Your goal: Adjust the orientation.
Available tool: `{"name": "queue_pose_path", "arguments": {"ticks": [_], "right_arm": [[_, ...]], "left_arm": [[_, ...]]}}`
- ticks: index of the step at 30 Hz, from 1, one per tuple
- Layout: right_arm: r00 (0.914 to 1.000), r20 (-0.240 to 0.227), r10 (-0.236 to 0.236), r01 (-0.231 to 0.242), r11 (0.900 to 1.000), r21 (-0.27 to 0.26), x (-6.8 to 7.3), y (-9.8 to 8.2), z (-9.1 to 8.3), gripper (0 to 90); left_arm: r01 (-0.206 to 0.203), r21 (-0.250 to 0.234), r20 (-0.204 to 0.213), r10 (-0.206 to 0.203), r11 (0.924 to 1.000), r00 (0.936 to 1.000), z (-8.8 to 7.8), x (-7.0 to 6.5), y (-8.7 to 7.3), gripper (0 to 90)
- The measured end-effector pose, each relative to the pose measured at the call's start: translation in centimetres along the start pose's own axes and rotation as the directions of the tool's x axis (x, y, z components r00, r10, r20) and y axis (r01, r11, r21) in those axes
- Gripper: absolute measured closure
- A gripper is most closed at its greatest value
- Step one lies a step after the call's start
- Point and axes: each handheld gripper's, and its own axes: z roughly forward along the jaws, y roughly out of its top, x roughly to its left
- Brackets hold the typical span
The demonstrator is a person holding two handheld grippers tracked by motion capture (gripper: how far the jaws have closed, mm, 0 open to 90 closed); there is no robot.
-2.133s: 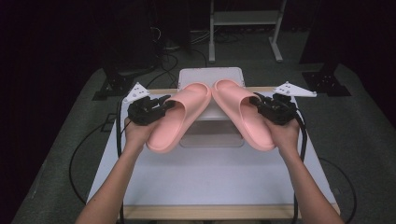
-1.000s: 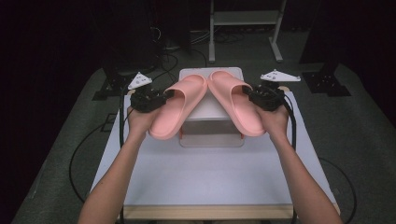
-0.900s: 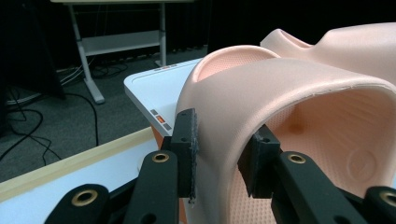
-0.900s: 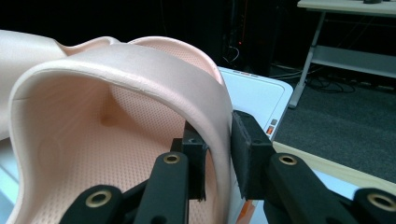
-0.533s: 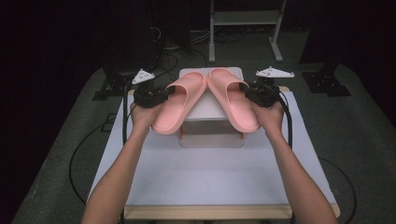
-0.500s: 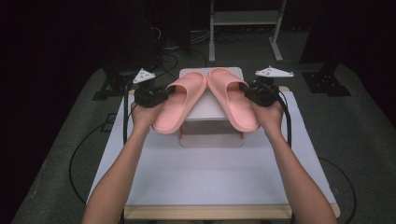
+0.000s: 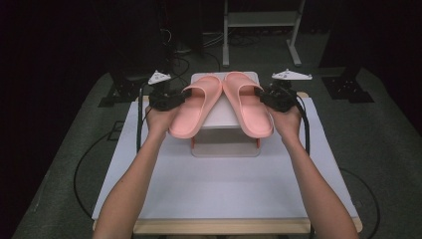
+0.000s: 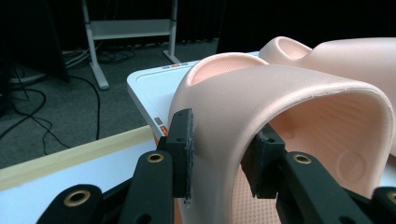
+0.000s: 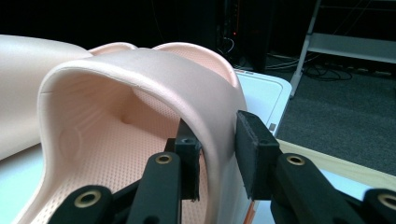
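Left tongs: jaws straddle the strap of the left slipper, just easing apart, pads barely touching.
Right tongs: likewise on the right slipper, outer pad clear.
Slippers: toes touching, lying on the white box.
Surface: white tabletop.
Room: dark; metal stand, cables on the floor.

The two pink slides cover the white box, blocking its top; the white tabletop nearer the person apparently lies open.
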Motion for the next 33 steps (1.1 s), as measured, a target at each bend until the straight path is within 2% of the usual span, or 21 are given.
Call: {"name": "queue_pose_path", "arguments": {"ticks": [11,26,33], "right_arm": [[1.0000,0.002,0.008,-0.008,1.000,0.014,0.0,0.2,0.6,69.3],[0.9999,-0.003,0.012,-0.012,1.000,0.026,0.3,0.3,1.0,66.9],[0.9998,0.000,0.018,-0.018,1.000,0.024,0.5,0.5,1.2,65.4]], "left_arm": [[0.040,0.005,0.006,-0.040,0.9992,0.9992,0.8,0.1,0.2,64.3],[0.043,-0.007,-0.001,-0.043,0.9991,0.9991,1.7,-0.7,0.5,60.6],[0.051,-0.014,0.011,-0.051,0.9986,0.9986,2.1,-0.9,0.5,59.0]]}}
